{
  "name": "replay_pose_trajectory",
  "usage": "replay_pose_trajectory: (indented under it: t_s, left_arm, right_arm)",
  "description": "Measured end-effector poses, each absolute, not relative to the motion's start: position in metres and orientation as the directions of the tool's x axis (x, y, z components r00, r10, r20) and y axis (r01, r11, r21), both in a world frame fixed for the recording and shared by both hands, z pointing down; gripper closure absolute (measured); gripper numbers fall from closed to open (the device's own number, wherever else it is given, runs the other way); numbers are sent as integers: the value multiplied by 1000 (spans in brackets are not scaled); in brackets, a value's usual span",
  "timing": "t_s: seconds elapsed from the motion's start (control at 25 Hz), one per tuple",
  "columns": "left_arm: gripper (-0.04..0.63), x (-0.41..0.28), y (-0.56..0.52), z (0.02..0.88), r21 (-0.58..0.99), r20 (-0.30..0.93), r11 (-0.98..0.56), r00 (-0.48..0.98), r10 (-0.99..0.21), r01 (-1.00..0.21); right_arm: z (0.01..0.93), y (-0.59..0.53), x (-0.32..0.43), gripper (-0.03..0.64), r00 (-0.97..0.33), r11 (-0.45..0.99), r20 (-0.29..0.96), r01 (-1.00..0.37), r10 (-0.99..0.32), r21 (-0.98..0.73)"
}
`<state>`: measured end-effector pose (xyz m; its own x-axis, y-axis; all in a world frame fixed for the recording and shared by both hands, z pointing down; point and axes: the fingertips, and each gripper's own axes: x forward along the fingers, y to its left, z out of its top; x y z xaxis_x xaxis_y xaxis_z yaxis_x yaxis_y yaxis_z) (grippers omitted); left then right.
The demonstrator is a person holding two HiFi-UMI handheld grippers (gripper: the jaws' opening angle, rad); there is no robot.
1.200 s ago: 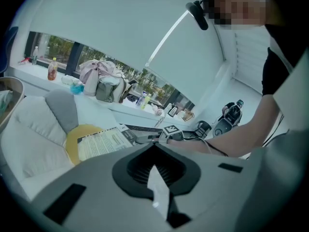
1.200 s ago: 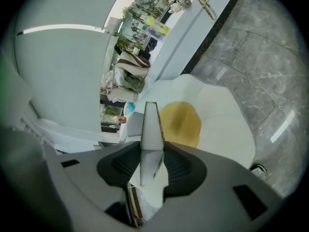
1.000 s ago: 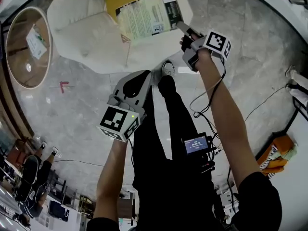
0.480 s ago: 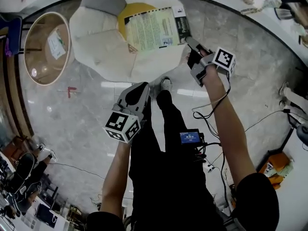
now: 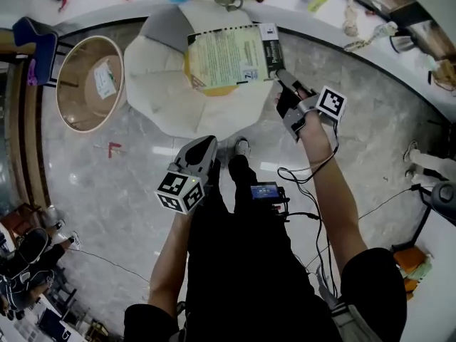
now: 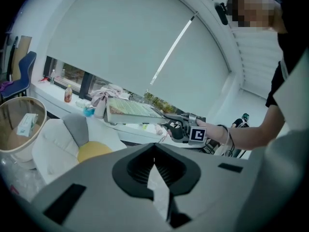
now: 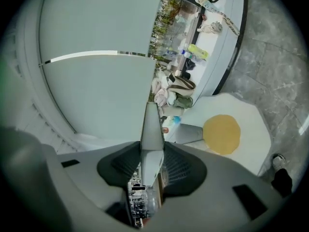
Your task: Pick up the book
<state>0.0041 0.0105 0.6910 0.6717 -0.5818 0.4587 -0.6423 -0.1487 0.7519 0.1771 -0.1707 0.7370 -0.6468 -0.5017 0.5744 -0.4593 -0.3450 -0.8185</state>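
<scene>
**A:** Book (image 5: 231,55), in the head view?
**B:** It was flat with a pale-green paper cover, held level over the white padded armchair (image 5: 164,98) at the far side. The right gripper (image 5: 279,71) clamped its right edge.
**A:** Left gripper view?
**B:** The left gripper (image 6: 155,167) had its jaws almost together and held nothing.
**A:** Right gripper view?
**B:** The ribbed pads (image 7: 177,166) pinched the thin book edge-on.

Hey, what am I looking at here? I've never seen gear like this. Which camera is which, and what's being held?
A person stands holding a hand-operated two-jaw gripper in each hand. The top-down picture comes from a camera on the head; the other two ride on the grippers, looking along their jaws. The right gripper clamps a book by its edge, held in the air above a white seat with a yellow cushion. The left gripper is shut and empty. A round wooden tub stands beside the seat.
</scene>
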Motion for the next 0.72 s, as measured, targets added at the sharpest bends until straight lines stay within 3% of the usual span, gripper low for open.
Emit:
replay_pose_trajectory:
  t_s: [0.72]
  left_arm:
    - [581, -16, -23, 611, 697, 417, -208, 625, -660, -686]
  right_arm:
    - [590, -173, 158, 449, -633, -332, 460, -318, -623, -888]
